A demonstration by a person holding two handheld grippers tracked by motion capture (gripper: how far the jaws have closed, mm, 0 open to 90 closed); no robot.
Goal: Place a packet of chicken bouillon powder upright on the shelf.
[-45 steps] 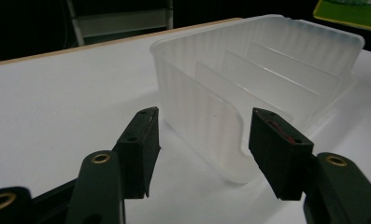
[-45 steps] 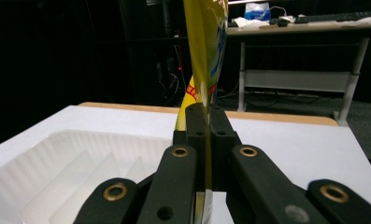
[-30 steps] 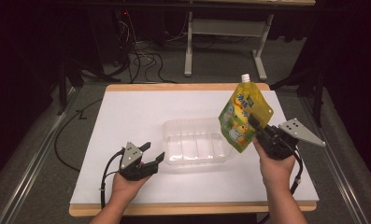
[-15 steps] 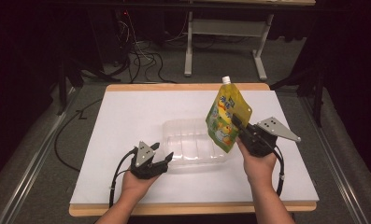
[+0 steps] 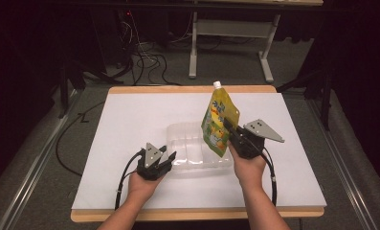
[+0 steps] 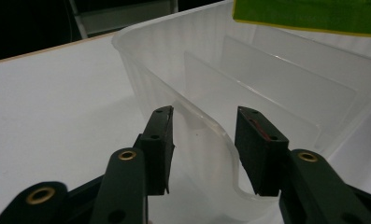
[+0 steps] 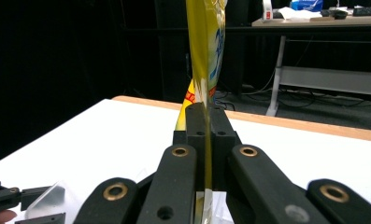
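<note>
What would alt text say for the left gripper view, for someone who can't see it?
Two black jaws of the left gripper straddle the near wall of a clear plastic container on a white table, closing but not yet gripping. A yellow-green pouch hangs above.

my left gripper (image 5: 168,156): black, grey three-cornered plate on top
my right gripper (image 5: 227,125): black jaws, brass rivets
cables: black, trailing toward 6 o'clock
</note>
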